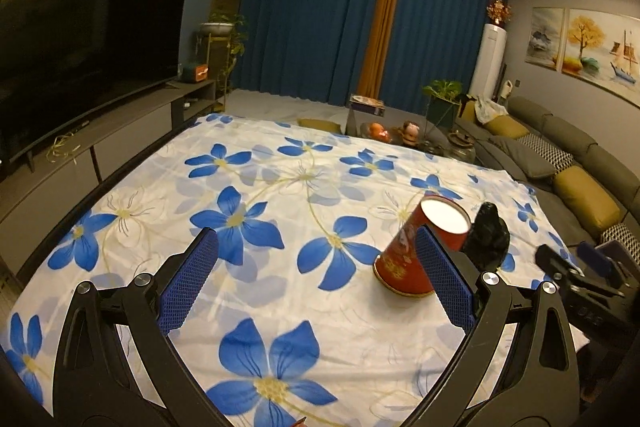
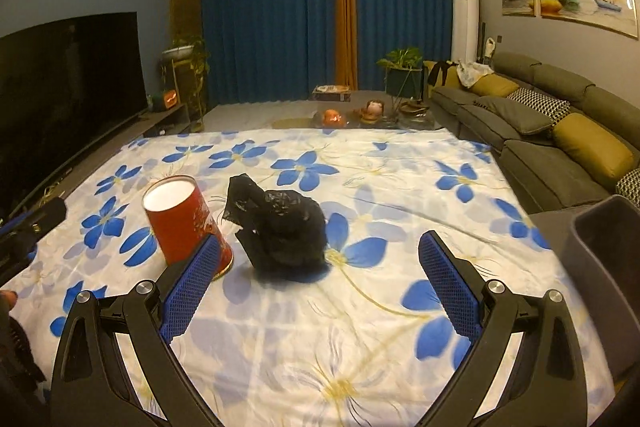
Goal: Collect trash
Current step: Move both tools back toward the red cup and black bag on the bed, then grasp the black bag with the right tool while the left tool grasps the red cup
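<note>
A red paper cup [image 1: 416, 251] [image 2: 184, 223] stands upside down on the flowered tablecloth, white base facing up. Right beside it lies a crumpled black plastic bag [image 1: 488, 239] [image 2: 280, 231]. My left gripper [image 1: 320, 255] is open over the cloth; its right finger overlaps the cup's side in the view, and nothing sits between the fingers. My right gripper [image 2: 320, 263] is open too, with the black bag just ahead of the gap and the cup by its left finger. The other gripper shows at the right edge of the left wrist view and the left edge of the right wrist view.
A grey bin [image 2: 608, 255] stands off the table's right edge. A grey sofa [image 2: 560, 131] with cushions runs along the right. A television [image 1: 80, 47] on a low cabinet lines the left. A coffee table [image 2: 360, 115] with ornaments lies beyond the far edge.
</note>
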